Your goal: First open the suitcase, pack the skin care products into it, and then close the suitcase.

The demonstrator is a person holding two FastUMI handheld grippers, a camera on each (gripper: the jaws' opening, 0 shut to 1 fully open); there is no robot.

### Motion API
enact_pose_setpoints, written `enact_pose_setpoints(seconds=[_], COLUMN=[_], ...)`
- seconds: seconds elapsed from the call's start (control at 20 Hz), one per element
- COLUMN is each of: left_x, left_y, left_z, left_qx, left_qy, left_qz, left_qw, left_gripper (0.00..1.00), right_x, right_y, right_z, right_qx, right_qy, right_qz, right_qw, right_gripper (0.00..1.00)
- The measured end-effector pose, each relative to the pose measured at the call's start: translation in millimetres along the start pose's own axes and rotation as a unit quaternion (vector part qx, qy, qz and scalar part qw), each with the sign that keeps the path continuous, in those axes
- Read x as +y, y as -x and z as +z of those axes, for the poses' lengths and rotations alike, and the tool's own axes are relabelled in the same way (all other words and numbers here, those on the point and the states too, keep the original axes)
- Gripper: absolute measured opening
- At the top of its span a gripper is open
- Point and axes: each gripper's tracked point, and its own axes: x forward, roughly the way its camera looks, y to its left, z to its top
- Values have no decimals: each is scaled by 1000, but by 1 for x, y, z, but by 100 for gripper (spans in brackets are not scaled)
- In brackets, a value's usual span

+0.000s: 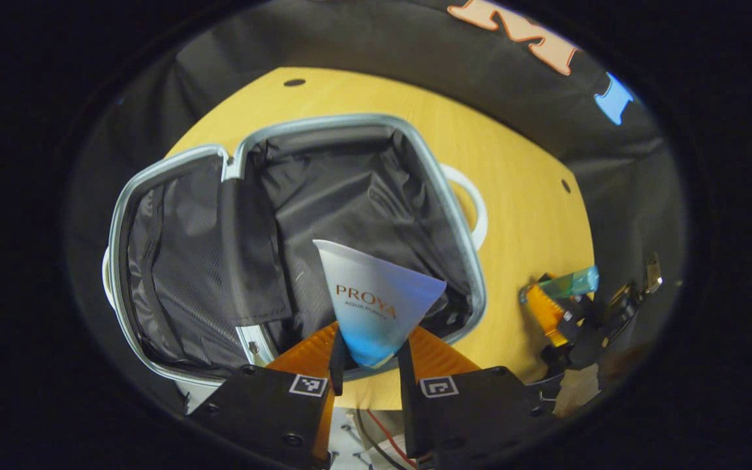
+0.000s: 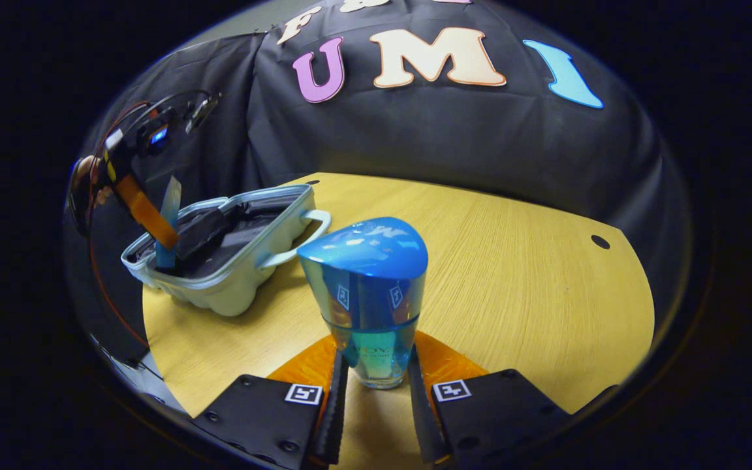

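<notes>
Left gripper view: left hand-held gripper (image 1: 369, 356) clamped on a white-and-blue tube (image 1: 376, 300), hanging over the lined well of the open suitcase (image 1: 284, 248) on the worktop (image 1: 526, 215); best lowered flat before release, the well's near corner being hidden. Right gripper view: right hand-held gripper (image 2: 375, 382) clamped on the base of a blue-capped bottle (image 2: 369, 294), apart from the suitcase; whether it touches the worktop cannot be told.

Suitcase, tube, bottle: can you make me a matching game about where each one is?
Things:
1. suitcase
2. white tube
3. blue bottle
4. table

Places or states:
a. held in the right gripper
b. lying open
c. under everything
d. held in the left gripper above the suitcase

Pairs: 1-b, 2-d, 3-a, 4-c
</notes>
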Motion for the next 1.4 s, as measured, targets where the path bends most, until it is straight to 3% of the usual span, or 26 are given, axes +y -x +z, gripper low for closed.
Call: enact_pose_setpoints(seconds=[0.35, 0.4, 0.5, 0.55, 0.7, 0.75, 1.2, 1.4], left_x=[15, 16, 21, 24, 20, 22, 71, 110], left_y=[-18, -21, -22, -27, -20, -17, 50, 80], left_z=[-6, -7, -7, -5, 1, 2, -3, -26], left_qx=[73, 83, 91, 86, 77, 72, 23, 24], left_qy=[31, 38, 46, 43, 51, 51, 76, 102], left_qz=[-7, -11, -11, -13, -28, -29, -35, -16], left_qw=[997, 996, 995, 995, 995, 996, 996, 994], left_gripper=[37, 40, 42, 35, 82, 88, 92, 92], right_x=[15, 20, 32, 41, 70, 80, 199, 239], right_y=[16, 17, 20, 22, 23, 21, -25, -62], right_z=[57, 60, 65, 71, 84, 87, 101, 84], right_qx=[-34, -30, -24, -24, -21, -19, 35, 101], right_qy=[-24, -32, -54, -63, -77, -77, -48, -47], right_qz=[-7, -5, 3, 9, 26, 32, 123, 150], right_qw=[999, 999, 998, 998, 996, 996, 991, 982], right_gripper=[44, 40, 41, 40, 42, 42, 42, 42])
